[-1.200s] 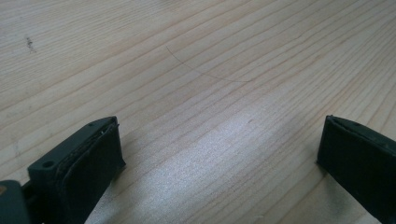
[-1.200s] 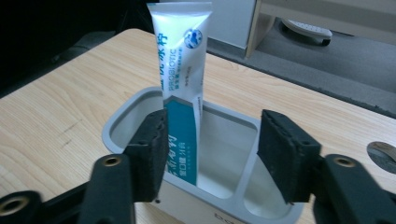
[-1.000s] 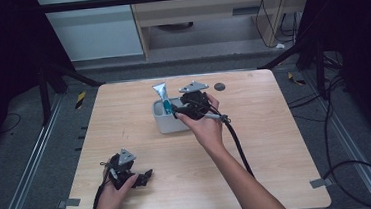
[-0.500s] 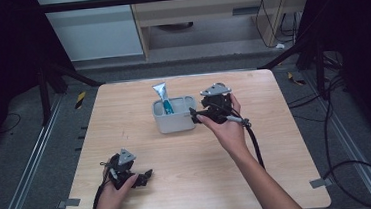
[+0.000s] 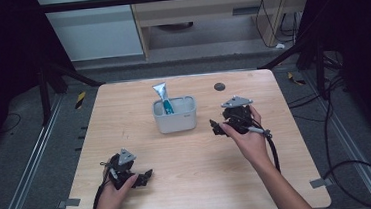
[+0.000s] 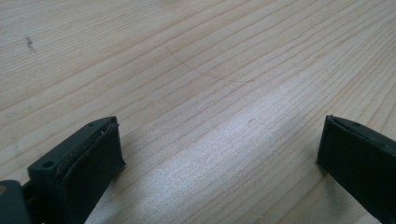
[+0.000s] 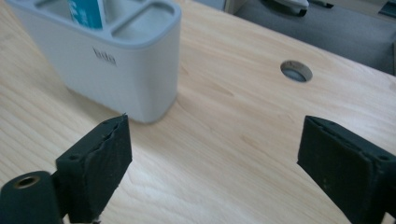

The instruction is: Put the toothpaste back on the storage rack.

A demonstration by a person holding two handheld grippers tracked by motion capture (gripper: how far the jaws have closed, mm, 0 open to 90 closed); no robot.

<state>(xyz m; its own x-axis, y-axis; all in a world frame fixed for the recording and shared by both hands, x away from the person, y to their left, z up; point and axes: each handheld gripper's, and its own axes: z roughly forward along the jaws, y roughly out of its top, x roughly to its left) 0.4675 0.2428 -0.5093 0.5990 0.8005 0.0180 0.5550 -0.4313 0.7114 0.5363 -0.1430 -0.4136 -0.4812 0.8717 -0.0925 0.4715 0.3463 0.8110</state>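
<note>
While the pale wooden worktop (image 5: 195,184) fills the middle of the high view, a light grey plastic holder with rounded corners (image 5: 175,115) stands on its far half, slightly left of centre. A blue and silver toothpaste tube (image 5: 163,96) stands in the holder's left compartment, its flat crimped end rising above the rim. Just right of the holder, apart from it, the right hand-held gripper (image 5: 217,128) sits low over the wood in the person's right hand (image 5: 246,135), its tips turned left toward the holder; its jaws have just been opening and nothing lies between them. A black cable (image 5: 273,150) trails from it along the forearm. Beyond it, near the far edge, a small round dark hole (image 5: 218,87) is set into the worktop. At the near left corner the left hand-held gripper (image 5: 146,176) rests on the wood in the person's left hand (image 5: 112,190), well apart from the holder.

Along the left hand-held gripper's own view, its two black jaws stand spread wide, with bare wood grain and one thin curved scratch (image 6: 205,72) between and beyond them.

From the right hand-held gripper's own view, the jaws are likewise spread wide and grip nothing. The grey holder (image 7: 116,60) stands close ahead at upper left, past the left jaw, with the tube's blue body (image 7: 86,11) in one of its top openings. The round hole (image 7: 296,71) lies farther off at upper right.
</note>
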